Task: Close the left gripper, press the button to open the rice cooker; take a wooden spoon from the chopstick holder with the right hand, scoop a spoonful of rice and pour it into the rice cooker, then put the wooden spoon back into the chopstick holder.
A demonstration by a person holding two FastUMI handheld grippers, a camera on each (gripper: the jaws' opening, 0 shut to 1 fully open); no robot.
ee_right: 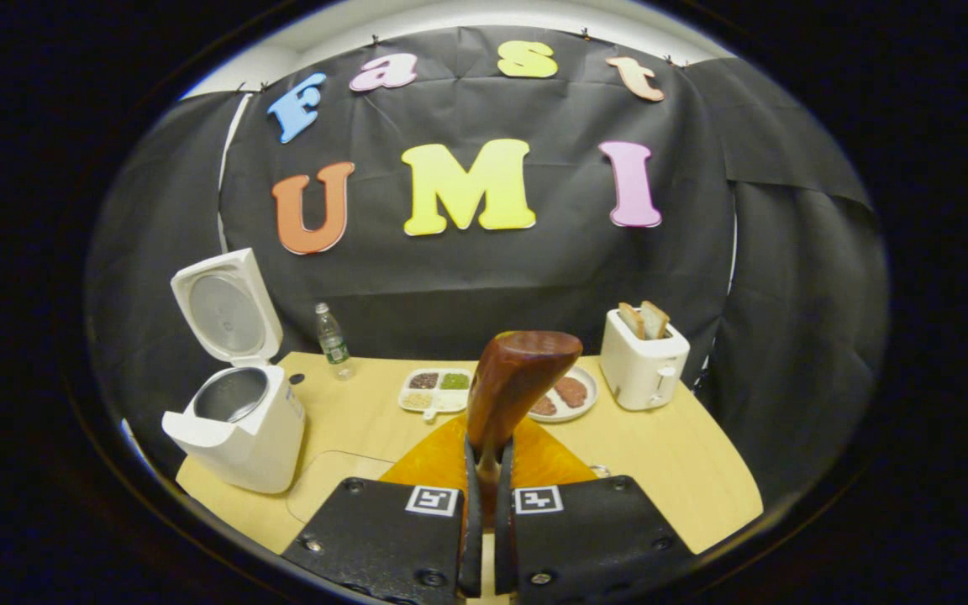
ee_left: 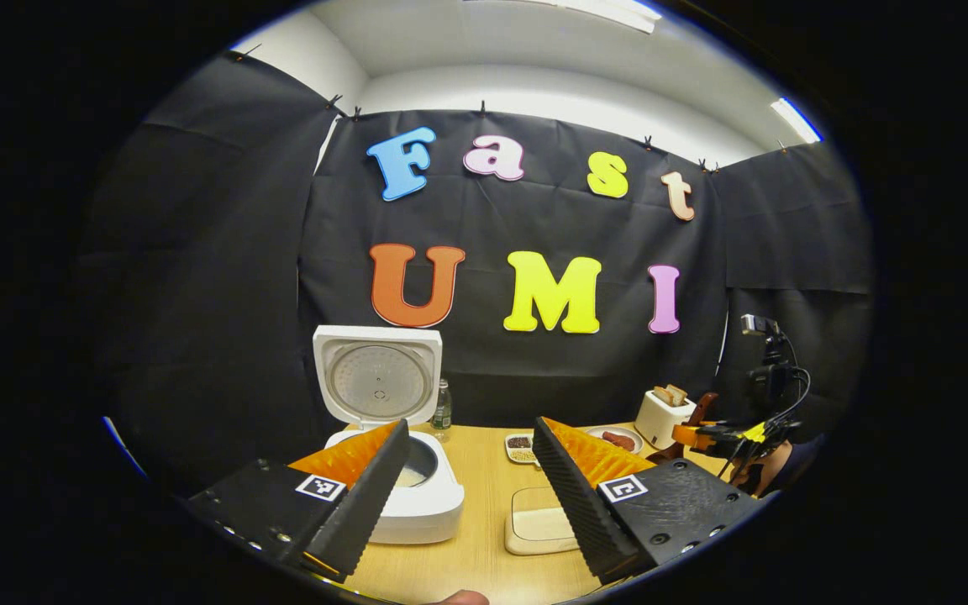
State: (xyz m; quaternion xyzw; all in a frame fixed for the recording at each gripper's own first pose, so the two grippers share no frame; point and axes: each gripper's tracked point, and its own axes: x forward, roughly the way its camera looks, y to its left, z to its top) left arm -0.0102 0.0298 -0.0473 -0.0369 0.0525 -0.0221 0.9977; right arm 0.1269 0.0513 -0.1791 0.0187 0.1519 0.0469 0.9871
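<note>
The white rice cooker point(ee_left: 417, 504) stands open with its lid point(ee_left: 377, 374) upright, just beyond my left gripper point(ee_left: 469, 424), whose fingers are spread wide with nothing between them. In the right gripper view the cooker point(ee_right: 236, 428) sits at the table's left with its metal pot point(ee_right: 230, 393) showing. My right gripper point(ee_right: 488, 445) is shut on the handle of a dark wooden spoon point(ee_right: 522, 370), whose bowl points up above the fingers. That same gripper point(ee_left: 694, 435) with the spoon point(ee_left: 707, 405) appears far right in the left gripper view.
On the wooden table point(ee_right: 686, 470) stand a divided tray of grains point(ee_right: 436, 391), a plate of meat point(ee_right: 566, 393), a white toaster with bread point(ee_right: 644, 365) and a water bottle point(ee_right: 333, 340). A pale flat board point(ee_left: 539, 521) lies right of the cooker.
</note>
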